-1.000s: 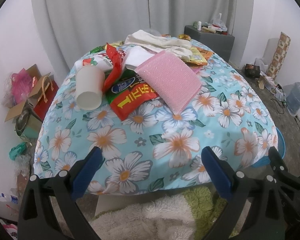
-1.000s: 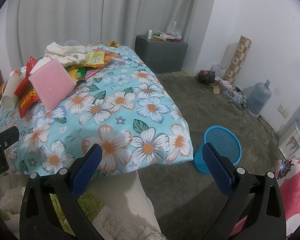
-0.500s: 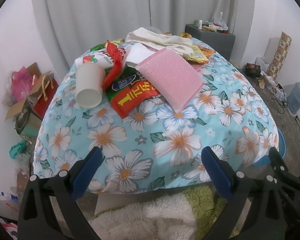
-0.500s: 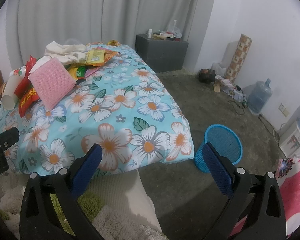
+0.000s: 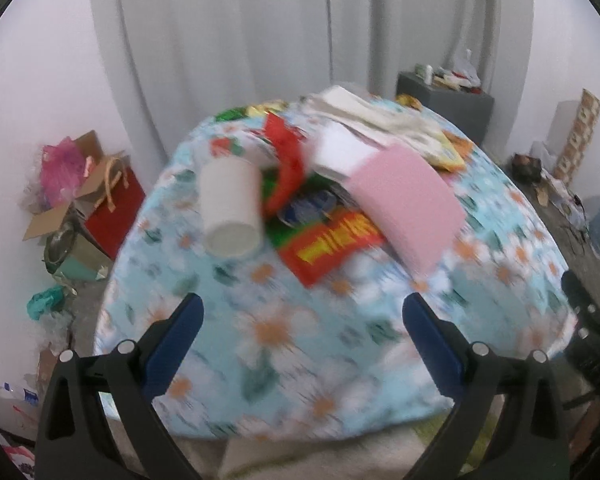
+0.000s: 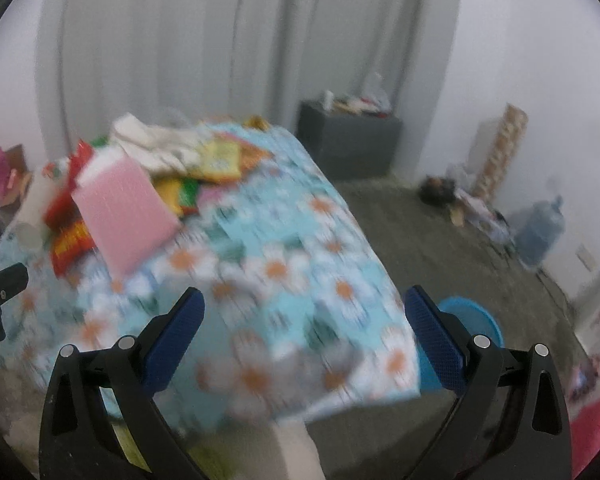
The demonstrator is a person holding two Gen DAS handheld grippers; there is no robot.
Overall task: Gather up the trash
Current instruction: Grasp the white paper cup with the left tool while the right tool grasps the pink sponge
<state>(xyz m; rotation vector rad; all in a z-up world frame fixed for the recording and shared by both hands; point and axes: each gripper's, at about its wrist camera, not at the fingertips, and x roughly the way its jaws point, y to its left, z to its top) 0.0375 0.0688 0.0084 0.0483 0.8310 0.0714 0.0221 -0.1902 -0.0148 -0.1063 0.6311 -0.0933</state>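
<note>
Table (image 5: 340, 360): covered in light-blue cloth with white and orange flowers, cloth hanging over the edges; both views motion-blurred.

Trash heap on the far half of the table:
- white paper cup (image 5: 231, 207), lying on its side, mouth toward the camera, at the left of the heap;
- red snack wrapper (image 5: 286, 168), crumpled, just right of the cup;
- red packet with yellow lettering (image 5: 332, 246), flat, partly under the pink piece;
- pink bubble-wrap sheet (image 5: 406, 204), lying over the packets at the heap's right;
- white folded cloth or paper (image 5: 364, 114) at the far edge, identity not clear;
- yellow and orange packets (image 6: 224, 160) behind the pink sheet.

Blue basket (image 6: 470, 320): on the floor at the table's right corner, partly hidden behind the cloth and a fingertip.

Room: pale grey curtain (image 5: 240, 40) across the back wall; dark grey cabinet (image 6: 350, 144) with small items on top, in the corner; water jug (image 6: 540, 228) by the right wall; cardboard boxes and red bag (image 5: 112, 196) on the floor at left; grey floor (image 6: 420, 248).

Left gripper (image 5: 300, 320): fingers spread wide, nothing between them, hovering short of the table's near edge.

Right gripper (image 6: 302, 316): fingers spread wide, nothing held, over the table's near right corner.
</note>
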